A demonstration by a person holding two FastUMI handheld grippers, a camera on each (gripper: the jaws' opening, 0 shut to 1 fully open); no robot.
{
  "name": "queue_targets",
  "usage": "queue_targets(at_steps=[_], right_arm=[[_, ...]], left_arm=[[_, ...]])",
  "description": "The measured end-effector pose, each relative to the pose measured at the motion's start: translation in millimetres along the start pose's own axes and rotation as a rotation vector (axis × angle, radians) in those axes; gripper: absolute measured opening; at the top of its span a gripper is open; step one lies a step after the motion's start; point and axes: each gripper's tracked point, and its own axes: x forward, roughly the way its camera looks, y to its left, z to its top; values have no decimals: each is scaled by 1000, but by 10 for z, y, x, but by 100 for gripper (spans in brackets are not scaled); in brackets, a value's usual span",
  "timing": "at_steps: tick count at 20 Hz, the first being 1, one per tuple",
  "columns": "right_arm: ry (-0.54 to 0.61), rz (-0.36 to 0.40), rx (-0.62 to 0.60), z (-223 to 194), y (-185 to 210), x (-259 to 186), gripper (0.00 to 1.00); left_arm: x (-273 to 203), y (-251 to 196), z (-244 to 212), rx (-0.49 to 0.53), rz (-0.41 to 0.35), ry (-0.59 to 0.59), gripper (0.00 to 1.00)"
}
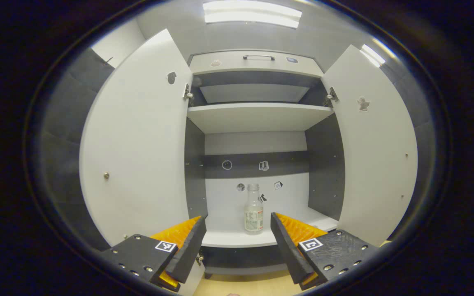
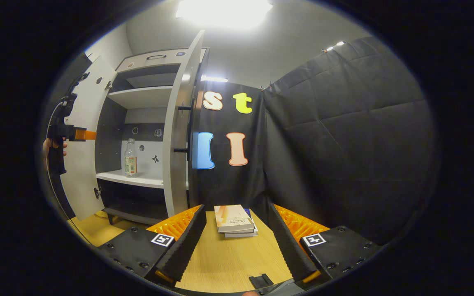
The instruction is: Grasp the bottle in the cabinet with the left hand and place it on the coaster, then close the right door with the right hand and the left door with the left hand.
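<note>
A clear plastic bottle (image 1: 254, 209) with a label stands upright on the lower shelf (image 1: 237, 238) of the open cabinet. In the left gripper view my left gripper (image 1: 237, 230) is open in front of the shelf, the bottle farther back between its fingers, untouched. Both doors stand wide: the left door (image 1: 138, 139) and the right door (image 1: 375, 144). In the right gripper view my right gripper (image 2: 237, 230) is open over the wooden table (image 2: 228, 259), well right of the cabinet. That view also has the bottle (image 2: 130, 158), the right door (image 2: 179, 135) edge-on, and the left gripper (image 2: 84, 134) held by a hand.
A stack of books (image 2: 235, 221) lies on the table ahead of the right gripper. A small black part (image 2: 261, 281) sits at the table's near edge. The right door carries a black handle (image 2: 187, 129). An upper shelf (image 1: 257, 115) and a drawer (image 1: 257, 61) top the cabinet.
</note>
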Motion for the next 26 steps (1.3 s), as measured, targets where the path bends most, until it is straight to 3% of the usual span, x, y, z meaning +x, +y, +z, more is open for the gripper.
queue_targets(at_steps=[14, 26], right_arm=[[7, -171, 0, -27, -160, 207, 97], [52, -280, -6, -190, -195, 316, 97]], left_arm=[[1264, -304, -142, -15, -115, 16, 92], [2265, -435, -398, -14, -162, 65, 92]])
